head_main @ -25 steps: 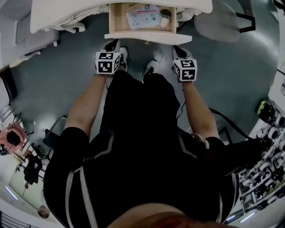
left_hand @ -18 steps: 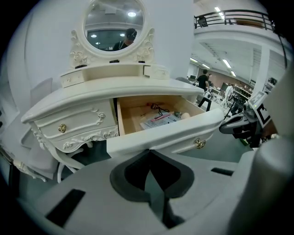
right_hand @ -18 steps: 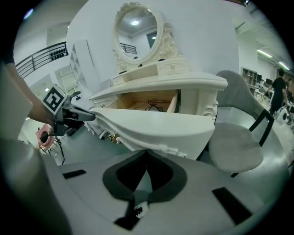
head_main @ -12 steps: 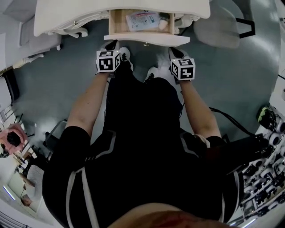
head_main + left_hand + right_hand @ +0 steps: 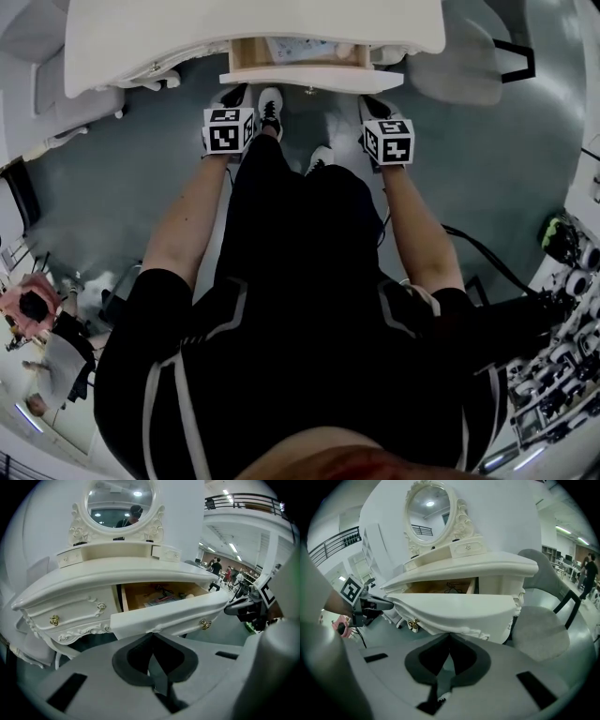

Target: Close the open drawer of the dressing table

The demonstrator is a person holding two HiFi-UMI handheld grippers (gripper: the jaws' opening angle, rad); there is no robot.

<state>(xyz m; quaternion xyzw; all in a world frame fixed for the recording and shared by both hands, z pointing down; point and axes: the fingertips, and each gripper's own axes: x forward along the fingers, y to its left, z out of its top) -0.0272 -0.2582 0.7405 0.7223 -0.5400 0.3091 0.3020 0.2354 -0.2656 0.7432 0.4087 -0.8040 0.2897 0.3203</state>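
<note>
Got the fingers [image 5: 136, 660] of the left gripper [image 5: 151, 634] pressed together with nothing pinched, tips right at the lower edge of the drawer [image 5: 168, 613] front. Same deal on the right gripper [image 5: 449, 635]: fingers [image 5: 431, 660] shut tight and empty, tips just under the carved bottom edge of the drawer front. Can't tell from either gripper view whether touching or just short of it.

No luck with readable writing. Just black-and-white square patterns on each marker cube [image 5: 229, 129], plus a printed packet [image 5: 300, 47] in the drawer, print too small to read.

Seeing the drawer partly open, poking out from under the top of the white dressing table [image 5: 253, 28]. From the head view, only a thin strip of its wooden inside, with one gripper near each end of the front and a pair of shoes [image 5: 270, 103] on the grey floor [image 5: 141, 187] between them.

From the left gripper view, a look into the wooden inside, a brass knob [image 5: 204, 624] on the front and the oval mirror [image 5: 119, 501] up top. From the right gripper view, a grey chair [image 5: 539, 630] just right of the dressing table.
</note>
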